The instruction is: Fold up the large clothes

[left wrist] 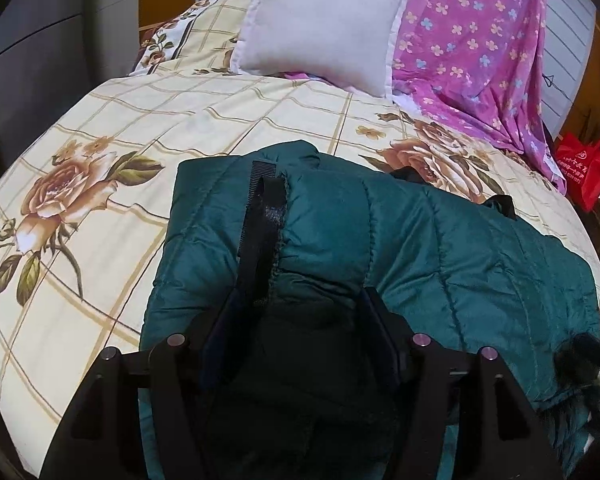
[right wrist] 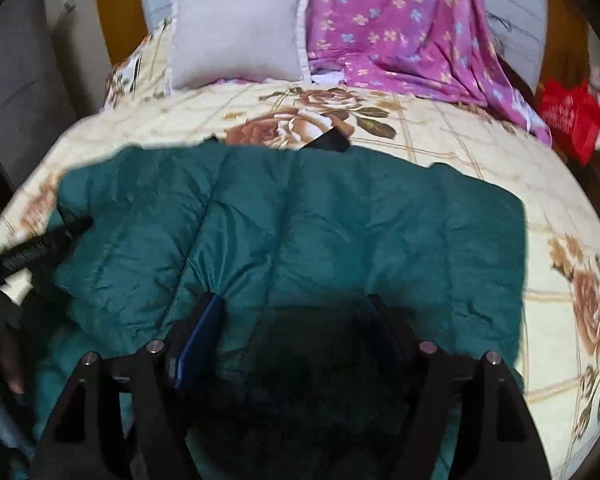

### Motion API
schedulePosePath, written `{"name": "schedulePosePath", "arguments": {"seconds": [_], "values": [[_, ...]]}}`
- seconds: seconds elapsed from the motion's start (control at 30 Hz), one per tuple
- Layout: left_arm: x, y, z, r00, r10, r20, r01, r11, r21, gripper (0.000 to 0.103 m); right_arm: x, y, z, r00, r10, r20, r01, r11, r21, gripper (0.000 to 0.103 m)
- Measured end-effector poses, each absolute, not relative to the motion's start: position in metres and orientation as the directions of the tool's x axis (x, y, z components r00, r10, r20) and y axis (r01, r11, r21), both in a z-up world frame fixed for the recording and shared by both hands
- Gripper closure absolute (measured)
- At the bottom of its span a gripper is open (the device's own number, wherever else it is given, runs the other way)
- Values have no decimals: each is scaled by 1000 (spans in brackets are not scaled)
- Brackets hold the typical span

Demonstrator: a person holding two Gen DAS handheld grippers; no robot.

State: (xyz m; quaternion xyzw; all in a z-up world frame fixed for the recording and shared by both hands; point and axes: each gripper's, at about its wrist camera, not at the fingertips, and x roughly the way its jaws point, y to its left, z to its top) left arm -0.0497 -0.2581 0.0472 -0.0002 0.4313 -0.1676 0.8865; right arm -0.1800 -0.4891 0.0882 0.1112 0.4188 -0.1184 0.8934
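A dark green quilted jacket (left wrist: pixel 440 248) lies partly folded on a floral bedspread (left wrist: pixel 180 120). My left gripper (left wrist: pixel 300 296) is shut on a bunched edge of the jacket with a black hook-and-loop strip (left wrist: pixel 262 216) running up from the jaws. In the right wrist view the jacket (right wrist: pixel 320 220) spreads wide across the bedspread (right wrist: pixel 480 140). My right gripper (right wrist: pixel 296 304) has its fingers spread with green fabric filling the gap between them; whether they clamp it is unclear. A black furry trim (left wrist: pixel 588 372) shows at the jacket's right edge.
A white pillow (left wrist: pixel 320 24) and a pink flowered sheet (left wrist: pixel 480 52) lie at the head of the bed. A red bag (left wrist: pixel 584 172) stands past the right bed edge. A grey cabinet (left wrist: pixel 32 52) is on the left. A black object (right wrist: pixel 328 142) peeks out behind the jacket.
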Motion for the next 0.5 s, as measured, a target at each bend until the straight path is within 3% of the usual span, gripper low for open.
{"name": "schedulePosePath", "arguments": {"seconds": [0.17,0.27,0.5], "values": [[-54,-261,46,591,-276,-758,294,949,-117,59,-212,-517,94,616,-252,-746,392,920,12,27],[-56,-266,45,604,-256,-755,294,952,-88,58,-207,-542,62,543,-216,-812,422,906,41,26],[-56,-270,44,621,-240,-746,297,953,-59,57,-226,-526,86,611,-272,-744,421,907,14,26]]}}
